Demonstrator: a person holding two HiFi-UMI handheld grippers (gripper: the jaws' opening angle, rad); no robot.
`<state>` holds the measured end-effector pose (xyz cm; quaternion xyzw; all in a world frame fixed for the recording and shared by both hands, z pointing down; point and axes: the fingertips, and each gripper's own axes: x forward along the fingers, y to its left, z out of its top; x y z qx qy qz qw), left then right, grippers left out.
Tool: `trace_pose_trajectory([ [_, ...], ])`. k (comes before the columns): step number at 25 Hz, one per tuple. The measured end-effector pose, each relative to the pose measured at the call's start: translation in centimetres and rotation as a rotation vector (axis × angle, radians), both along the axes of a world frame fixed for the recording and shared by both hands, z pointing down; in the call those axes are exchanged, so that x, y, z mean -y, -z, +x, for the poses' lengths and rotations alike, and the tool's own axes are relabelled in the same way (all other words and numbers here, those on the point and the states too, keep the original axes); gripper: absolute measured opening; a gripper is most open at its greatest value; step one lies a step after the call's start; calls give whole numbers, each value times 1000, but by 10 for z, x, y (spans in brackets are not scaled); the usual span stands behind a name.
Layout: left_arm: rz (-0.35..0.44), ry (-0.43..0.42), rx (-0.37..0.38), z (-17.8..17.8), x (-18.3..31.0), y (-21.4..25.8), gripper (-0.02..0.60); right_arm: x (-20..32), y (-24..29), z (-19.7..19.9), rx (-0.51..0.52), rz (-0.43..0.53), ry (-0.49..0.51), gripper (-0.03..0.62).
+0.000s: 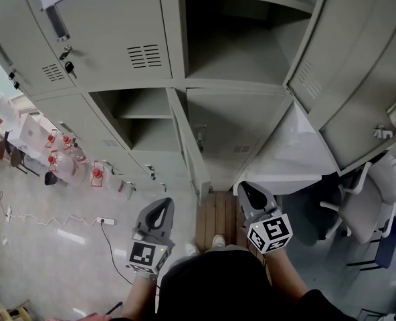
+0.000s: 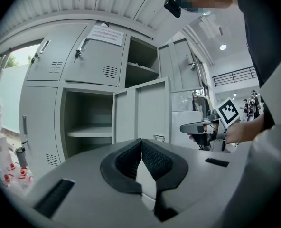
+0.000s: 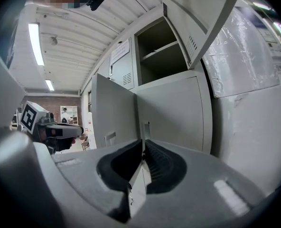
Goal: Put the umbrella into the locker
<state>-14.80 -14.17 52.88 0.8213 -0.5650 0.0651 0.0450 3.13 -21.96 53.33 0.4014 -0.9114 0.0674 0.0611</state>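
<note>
Grey metal locker (image 1: 174, 45) (doors ajar); left claw (image 1: 162, 204) and right claw (image 1: 249, 188) pressed together.

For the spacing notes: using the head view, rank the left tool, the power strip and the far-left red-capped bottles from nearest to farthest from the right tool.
From the right tool:
1. left tool: right beside it, on its left.
2. power strip: farther left, its cable trailing off.
3. far-left red-capped bottles: farthest left, higher in the view.

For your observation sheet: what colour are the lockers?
Pale grey; the lockers show best in the head view.
</note>
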Motion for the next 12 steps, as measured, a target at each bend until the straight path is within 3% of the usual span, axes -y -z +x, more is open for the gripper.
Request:
trace_pose_trajectory([
  [5,-27,11,-35,6,3,7,8,-2,-3,1,-37,6,2,14],
  [12,17,-13,22,2,3,-1,8,0,2,5,-24,18,-16,14],
])
